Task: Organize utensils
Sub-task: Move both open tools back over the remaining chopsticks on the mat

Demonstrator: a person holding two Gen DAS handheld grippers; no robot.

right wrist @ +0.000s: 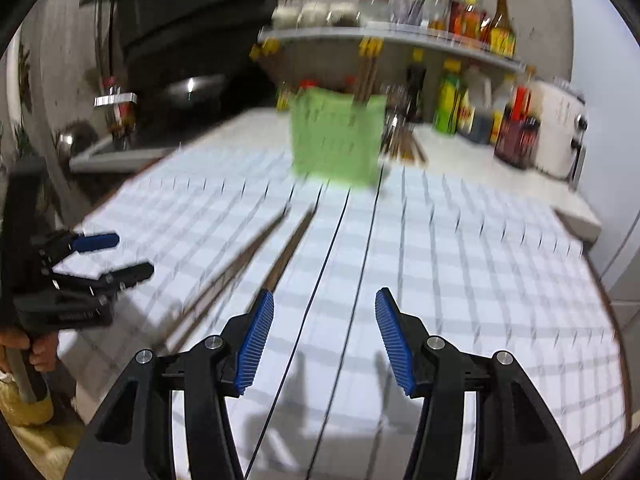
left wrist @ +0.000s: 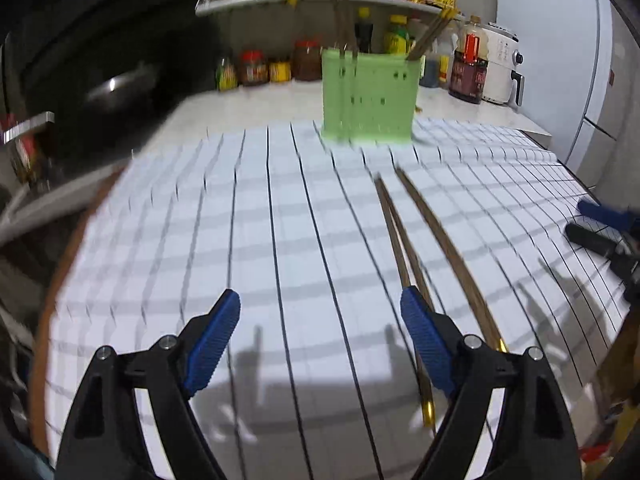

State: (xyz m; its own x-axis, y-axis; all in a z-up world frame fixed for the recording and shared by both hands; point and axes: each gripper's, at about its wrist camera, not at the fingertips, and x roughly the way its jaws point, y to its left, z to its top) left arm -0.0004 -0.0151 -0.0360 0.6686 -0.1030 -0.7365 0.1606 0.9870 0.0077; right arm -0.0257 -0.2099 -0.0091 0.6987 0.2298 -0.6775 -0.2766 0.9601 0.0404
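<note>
Several brown chopsticks point(left wrist: 436, 236) with gold ends lie loose on a white checked cloth point(left wrist: 280, 240), running away from me. In the left wrist view my left gripper point(left wrist: 319, 296) hangs open over the cloth. Its right finger sits in front of the chopsticks, and nothing is between the pads. My right gripper point(right wrist: 326, 294) is also open and empty, with the chopsticks point(right wrist: 248, 256) just left of its left finger. A green perforated holder point(left wrist: 368, 96) stands at the cloth's far edge with chopsticks upright in it. Each view shows the other gripper at its side: the right gripper point(left wrist: 575, 218) and the left gripper point(right wrist: 136, 254).
Behind the holder point(right wrist: 338, 140) a shelf point(left wrist: 304, 0) and the counter carry several sauce bottles and jars. A white appliance point(left wrist: 500, 64) stands at the back right. A faucet point(right wrist: 116, 100) and sink lie at the left. A hand point(right wrist: 36, 356) grips the left tool.
</note>
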